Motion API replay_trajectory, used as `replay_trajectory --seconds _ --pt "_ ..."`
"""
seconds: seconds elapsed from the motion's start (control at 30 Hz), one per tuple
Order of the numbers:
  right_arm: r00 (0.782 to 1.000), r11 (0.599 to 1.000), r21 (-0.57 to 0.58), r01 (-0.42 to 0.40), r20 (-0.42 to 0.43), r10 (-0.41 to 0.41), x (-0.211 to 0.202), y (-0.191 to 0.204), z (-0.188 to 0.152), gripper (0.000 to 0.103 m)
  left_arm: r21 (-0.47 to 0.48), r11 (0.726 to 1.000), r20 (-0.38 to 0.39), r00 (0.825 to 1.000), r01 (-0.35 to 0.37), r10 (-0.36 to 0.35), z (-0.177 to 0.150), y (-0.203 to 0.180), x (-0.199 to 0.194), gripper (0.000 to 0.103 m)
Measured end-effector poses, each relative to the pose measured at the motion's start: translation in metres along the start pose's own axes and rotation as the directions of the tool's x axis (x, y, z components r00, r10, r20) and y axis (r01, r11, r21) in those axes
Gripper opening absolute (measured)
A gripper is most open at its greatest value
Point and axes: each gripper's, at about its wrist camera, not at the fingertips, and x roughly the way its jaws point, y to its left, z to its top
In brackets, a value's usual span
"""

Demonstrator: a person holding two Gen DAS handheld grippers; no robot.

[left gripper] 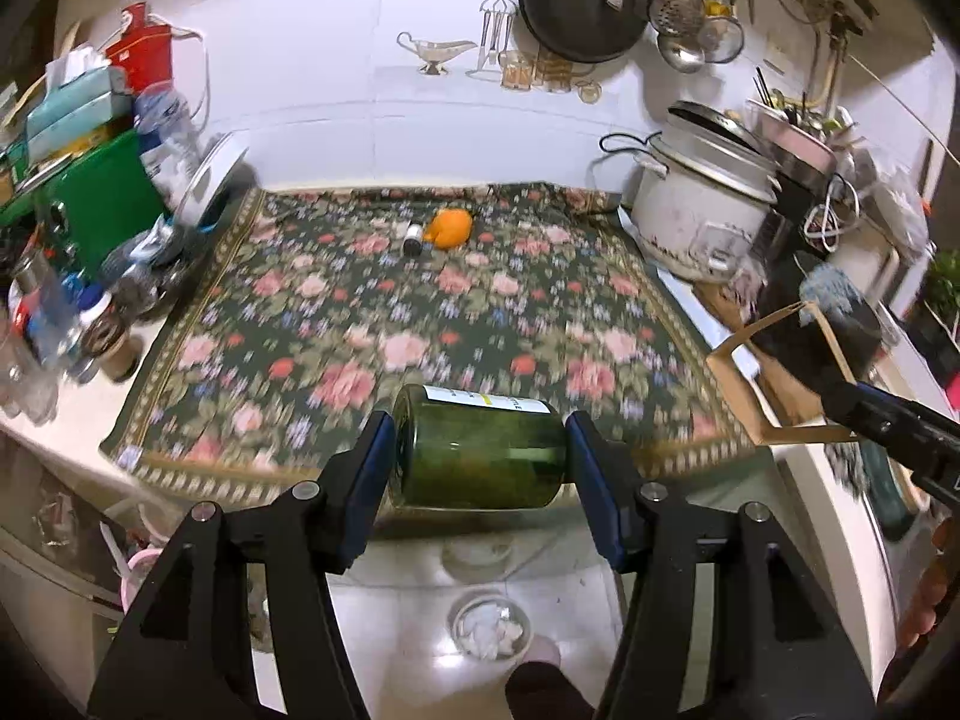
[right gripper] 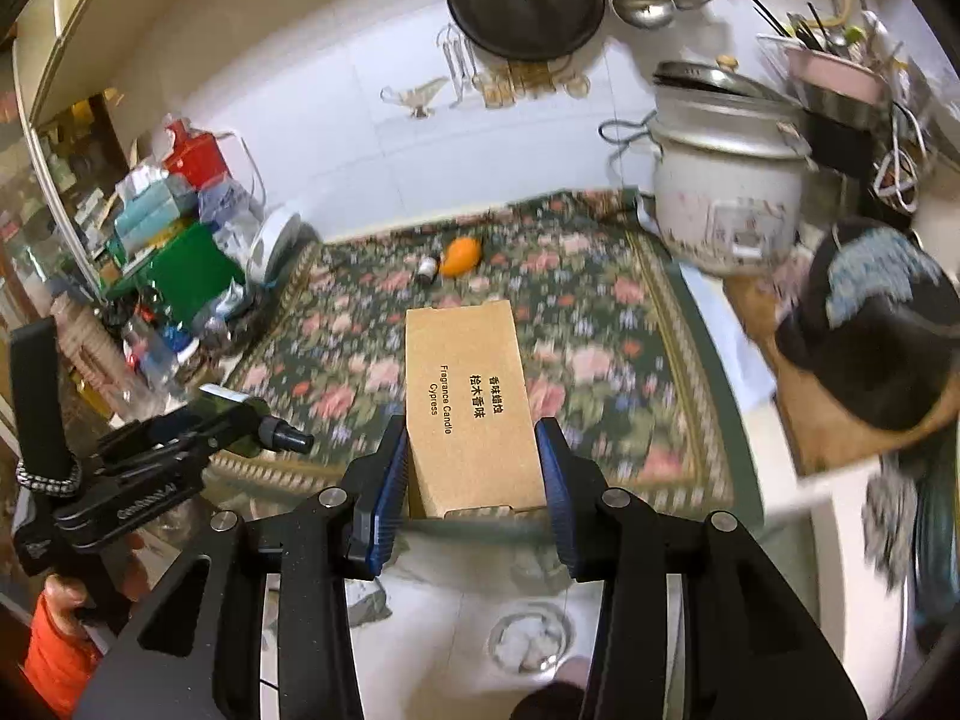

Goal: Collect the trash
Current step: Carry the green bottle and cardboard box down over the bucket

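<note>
My left gripper [left gripper: 480, 429] is shut on a green glass jar [left gripper: 474, 462] that lies sideways between the blue pads, its white label facing up. In the right wrist view my right gripper [right gripper: 473, 427] is shut on a brown cardboard candle box [right gripper: 471, 384], which stands upright with its printed side facing me. The same box [left gripper: 774, 372] shows at the right edge of the left wrist view. Both grippers hover over the near edge of a floral cloth [left gripper: 420, 312]. Far back on the cloth lie an orange piece [left gripper: 447, 228] and a small dark bottle [left gripper: 413, 238].
A white rice cooker [left gripper: 702, 210] stands at the back right beside a dark patterned bag [right gripper: 870, 324]. Bottles, boxes and a green container [left gripper: 102, 198] crowd the left side. Below the counter edge, a round bin [left gripper: 492, 630] holding white crumpled paper stands on the tiled floor.
</note>
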Motion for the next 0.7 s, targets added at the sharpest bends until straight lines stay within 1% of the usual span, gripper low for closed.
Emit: replay_trajectory --seconds 0.13,0.23,0.37,0.53,0.63,0.7 --pt "0.999 1.0 0.012 0.019 -0.027 -0.019 -0.011 0.019 -0.034 0.038 0.008 1.0 -0.027 1.0 0.012 -0.012 -0.035 0.012 -0.018 0.057" --pt "0.997 0.999 0.019 0.027 -0.066 -0.026 -0.016 0.031 -0.056 0.038 0.022 1.0 -0.059 0.998 0.014 -0.013 -0.056 0.018 -0.026 0.057" --pt "0.992 0.999 0.024 0.035 -0.123 -0.032 -0.02 0.037 -0.079 0.038 0.032 0.999 -0.126 0.992 0.026 -0.022 -0.084 0.02 -0.029 0.057" --pt "0.979 0.999 0.033 0.043 -0.203 -0.035 -0.012 0.034 -0.106 0.038 0.015 0.999 -0.205 0.978 0.046 -0.042 -0.11 0.016 -0.013 0.057" --pt "0.97 0.998 0.042 0.052 -0.242 -0.04 -0.001 0.028 -0.122 0.038 0.015 0.999 -0.245 0.968 0.052 -0.047 -0.127 0.011 0.006 0.057" --pt "0.96 0.997 0.056 0.056 -0.279 -0.038 0.015 0.018 -0.134 0.038 0.011 0.999 -0.277 0.96 0.047 -0.043 -0.142 0.008 0.026 0.057"
